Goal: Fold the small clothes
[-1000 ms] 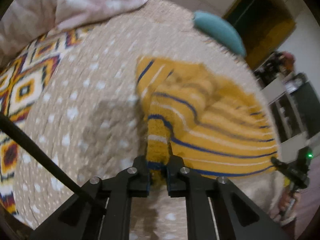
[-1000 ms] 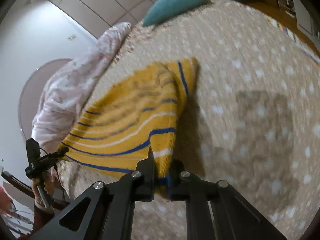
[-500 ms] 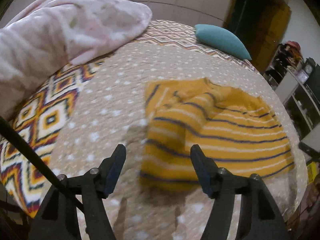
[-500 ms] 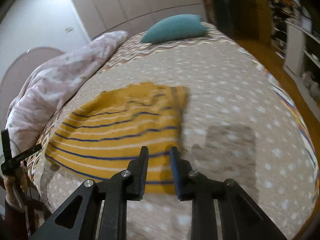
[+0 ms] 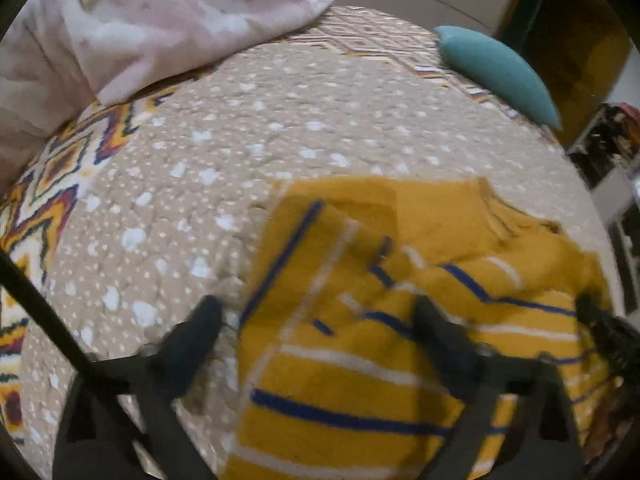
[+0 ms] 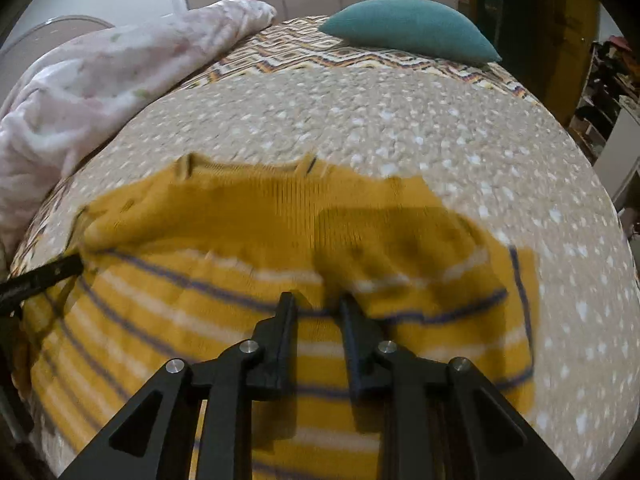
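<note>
Left gripper (image 5: 316, 320): matte black, two thick fingers (image 5: 192, 340) with rounded tips, blurred; flat angular arms behind them.
Right gripper (image 6: 318, 304): matte black, two narrow tapered fingers (image 6: 286, 312) on angular linkage arms.
Right gripper screws (image 6: 248, 346): four round silver screw heads across the linkage joints.
Right gripper arms: triangular cut-outs (image 6: 136, 424) through the outer bars.
Left view rod (image 5: 36, 308): thin black bar crossing the lower left corner diagonally.

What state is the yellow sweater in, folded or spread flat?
Partly folded: the sweater lies on the bed with one striped side doubled over its body; both views show the overlapping layer.
</note>
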Motion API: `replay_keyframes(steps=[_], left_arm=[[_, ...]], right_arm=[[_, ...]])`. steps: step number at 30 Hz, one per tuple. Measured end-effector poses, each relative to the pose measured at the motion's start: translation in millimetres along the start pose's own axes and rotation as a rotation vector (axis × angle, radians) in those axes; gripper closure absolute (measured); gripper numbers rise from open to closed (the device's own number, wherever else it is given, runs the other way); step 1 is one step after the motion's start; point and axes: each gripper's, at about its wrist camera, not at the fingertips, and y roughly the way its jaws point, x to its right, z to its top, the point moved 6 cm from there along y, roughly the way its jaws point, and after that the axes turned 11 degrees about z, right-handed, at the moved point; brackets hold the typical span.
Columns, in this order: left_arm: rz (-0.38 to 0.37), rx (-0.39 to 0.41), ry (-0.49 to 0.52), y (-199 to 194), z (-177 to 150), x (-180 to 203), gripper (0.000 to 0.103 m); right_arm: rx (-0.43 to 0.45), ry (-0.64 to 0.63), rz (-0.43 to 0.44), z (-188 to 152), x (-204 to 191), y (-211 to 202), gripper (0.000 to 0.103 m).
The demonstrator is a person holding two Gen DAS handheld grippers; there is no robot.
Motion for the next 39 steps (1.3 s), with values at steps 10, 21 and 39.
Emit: replay_keyframes(steps=[10,21,39], left_arm=[[-0.001,0.098,0.035,-60,-13,-17,0.004],[-0.010,0.182,-0.023,-126,-42,-49,0.004],[-0.086,0.260,0.103,-195,-86,26,0.004]], right_arm=[[0.021,-0.135,-0.133,2,-14,-30,0.057],[0.119,-0.118,-0.265,-71,50,-134,0.046],[0.133,0.296,-0.334,-117,211,-113,0.000]])
